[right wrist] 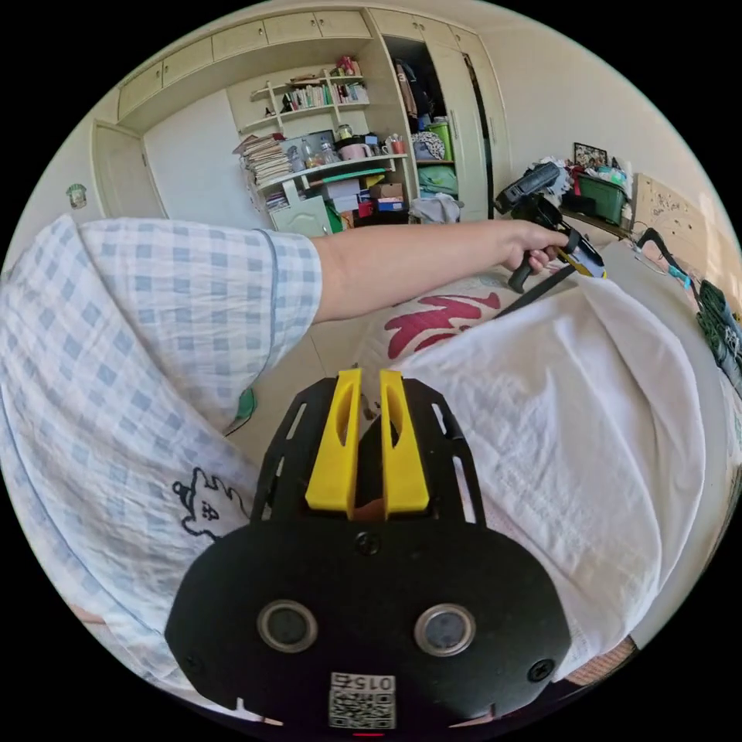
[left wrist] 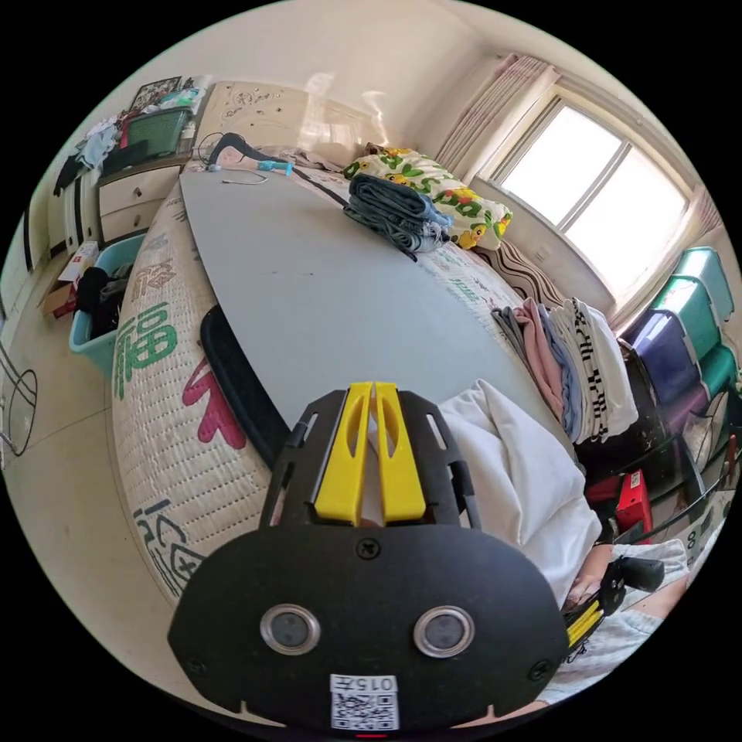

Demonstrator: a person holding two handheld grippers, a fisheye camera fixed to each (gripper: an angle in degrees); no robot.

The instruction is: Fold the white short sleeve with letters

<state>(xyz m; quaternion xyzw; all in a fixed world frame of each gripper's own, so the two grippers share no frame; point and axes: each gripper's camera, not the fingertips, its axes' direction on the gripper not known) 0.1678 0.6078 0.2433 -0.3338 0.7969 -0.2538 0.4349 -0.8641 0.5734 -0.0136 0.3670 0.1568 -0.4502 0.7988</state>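
**White Shirt Held Up at Two Places**

The white shirt point(right wrist: 587, 433) was seen hanging between the two grippers, over the near edge of the grey tabletop point(left wrist: 325, 301) that lay on the bed point(left wrist: 166, 402). No letters could be seen on the side that showed.

The left gripper point(left wrist: 373, 452) was nearly closed. White cloth was seen in the thin gap between its yellow jaws, so the shirt was judged to be pinched there. The right gripper point(right wrist: 362, 448) was nearly closed too, with a narrow dark gap. Whether cloth was held in it could not be told for sure, though the shirt was spread right beside it.

The shirt was judged to be light, soft and floppy. It was creased and it sagged in the middle. It would not break, but it could slip out of a weak pinch. It was thought best to be taken by the shoulders or the hem corners, so it would hang flat.

One white shirt was counted. Two grippers were counted. One folded pile of jeans point(left wrist: 398, 212) was seen on the tabletop, and one row of folded clothes point(left wrist: 572, 363) was seen at the side.
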